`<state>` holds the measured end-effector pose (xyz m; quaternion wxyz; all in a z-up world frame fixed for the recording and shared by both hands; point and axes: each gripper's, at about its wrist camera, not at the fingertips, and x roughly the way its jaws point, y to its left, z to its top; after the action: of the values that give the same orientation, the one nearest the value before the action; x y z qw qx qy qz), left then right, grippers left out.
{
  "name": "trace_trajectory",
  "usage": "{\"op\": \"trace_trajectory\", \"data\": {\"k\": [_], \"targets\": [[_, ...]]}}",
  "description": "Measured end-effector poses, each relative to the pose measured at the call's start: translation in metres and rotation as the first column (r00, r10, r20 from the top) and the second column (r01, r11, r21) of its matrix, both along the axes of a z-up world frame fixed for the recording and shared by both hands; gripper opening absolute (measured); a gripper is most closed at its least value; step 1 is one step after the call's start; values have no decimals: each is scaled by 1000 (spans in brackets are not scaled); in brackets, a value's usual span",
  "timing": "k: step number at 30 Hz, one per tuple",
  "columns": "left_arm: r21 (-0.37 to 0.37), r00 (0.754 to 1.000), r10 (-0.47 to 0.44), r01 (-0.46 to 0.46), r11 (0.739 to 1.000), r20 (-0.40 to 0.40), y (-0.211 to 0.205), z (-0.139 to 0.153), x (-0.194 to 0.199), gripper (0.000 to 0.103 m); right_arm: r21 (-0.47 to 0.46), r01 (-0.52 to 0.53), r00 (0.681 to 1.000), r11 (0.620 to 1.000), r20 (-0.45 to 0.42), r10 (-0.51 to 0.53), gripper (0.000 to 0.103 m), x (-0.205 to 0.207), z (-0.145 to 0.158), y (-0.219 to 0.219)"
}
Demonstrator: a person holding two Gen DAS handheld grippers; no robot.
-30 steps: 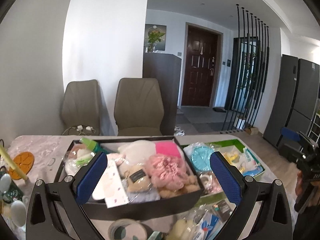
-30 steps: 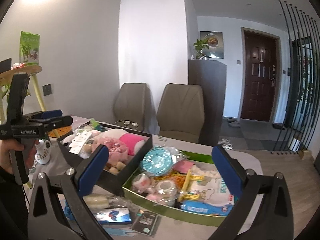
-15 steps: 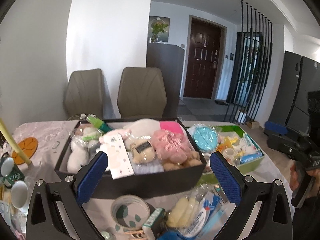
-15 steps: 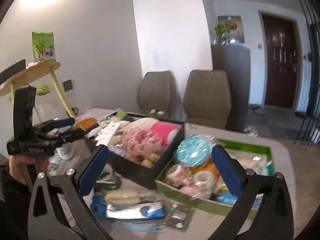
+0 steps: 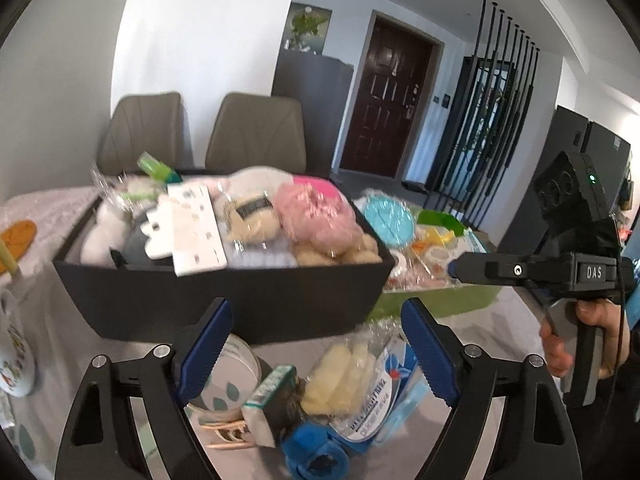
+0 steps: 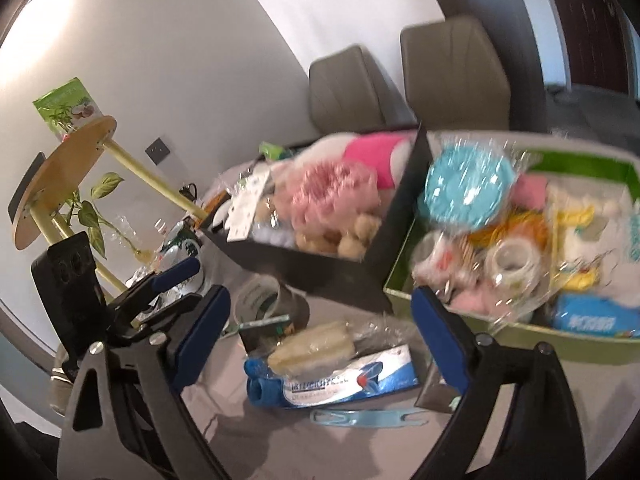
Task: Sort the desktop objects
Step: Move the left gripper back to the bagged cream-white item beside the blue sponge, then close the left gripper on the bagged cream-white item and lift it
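A black box [image 5: 224, 300] [image 6: 320, 268] full of plush toys stands beside a green box [image 5: 432, 300] [image 6: 520, 328] holding tape rolls and small items. In front lie loose things: a tape roll [image 5: 224, 384] [image 6: 260, 300], a wrapped yellow sponge [image 5: 340, 376] [image 6: 312, 348], a blue-and-white pack [image 6: 352, 380], a blue roller [image 5: 316, 452] and a light blue clip [image 6: 368, 418]. My left gripper [image 5: 316, 352] is open and empty, low over these items. My right gripper [image 6: 320, 340] is open and empty above the sponge and pack.
A mug [image 5: 12, 352] stands at the table's left edge. A wooden stand with a plant [image 6: 64, 176] is left of the table. Two beige chairs [image 5: 256, 132] are behind it. The right gripper [image 5: 560, 276] shows at the right of the left wrist view.
Both grippers have dropped lower and moved closer to the loose items in front of the boxes. The right gripper has swung left and tilted. Both stay open.
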<state>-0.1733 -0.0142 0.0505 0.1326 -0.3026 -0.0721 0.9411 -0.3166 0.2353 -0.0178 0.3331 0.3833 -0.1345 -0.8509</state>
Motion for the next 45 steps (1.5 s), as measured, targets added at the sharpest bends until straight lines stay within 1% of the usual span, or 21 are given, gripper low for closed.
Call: {"op": "trace_trajectory", "data": {"k": [4,8,14,19,23,28,33,35,36,37,38,39,40,43,45], "targets": [[-8,998,-26,26,1000,51,6,-15,-3,86,-36,-36,997,999,67,38,92,-7,-15,-6],[-26,996,-54,56,998,65,15,-17,-1,86,-20,-44,992,999,114,46,92,-11,-26,-13],[-38,989,-94,98,994,111,24,-26,0,86,9,-22,981,1000,195,20,92,-19,-45,-17],[-47,982,-110,118,992,156,30,-37,-3,86,45,6,975,999,222,-16,93,-25,-58,-16],[-36,973,-124,134,990,194,30,-44,-8,86,53,22,969,998,243,-34,93,-31,-69,-15],[-55,965,-133,149,987,225,33,-52,-11,86,67,21,965,998,259,-38,93,-36,-82,-20],[-69,955,-141,164,984,260,36,-61,-14,86,48,30,967,998,253,-41,92,-39,-91,-18],[-77,953,-142,168,983,266,37,-63,-14,86,37,25,968,999,247,-34,87,-40,-94,-19],[-79,953,-143,169,982,266,38,-64,-13,86,38,23,968,999,247,-32,82,-40,-95,-20],[-78,952,-144,170,982,269,37,-65,-13,82,42,19,968,999,248,-29,78,-41,-97,-21],[-85,952,-135,164,983,274,37,-66,-14,73,47,20,969,999,243,-31,76,-41,-99,-21],[-94,952,-125,157,983,279,36,-68,-15,67,51,22,970,998,239,-33,70,-41,-100,-20],[-102,951,-116,150,983,287,34,-71,-16,56,55,25,971,998,237,-37,63,-41,-101,-21],[-83,947,-118,149,985,297,29,-76,-18,55,60,38,969,997,242,-51,53,-44,-104,-18],[-92,950,-115,147,985,292,29,-74,-16,55,63,37,969,997,240,-52,53,-44,-103,-18]]}}
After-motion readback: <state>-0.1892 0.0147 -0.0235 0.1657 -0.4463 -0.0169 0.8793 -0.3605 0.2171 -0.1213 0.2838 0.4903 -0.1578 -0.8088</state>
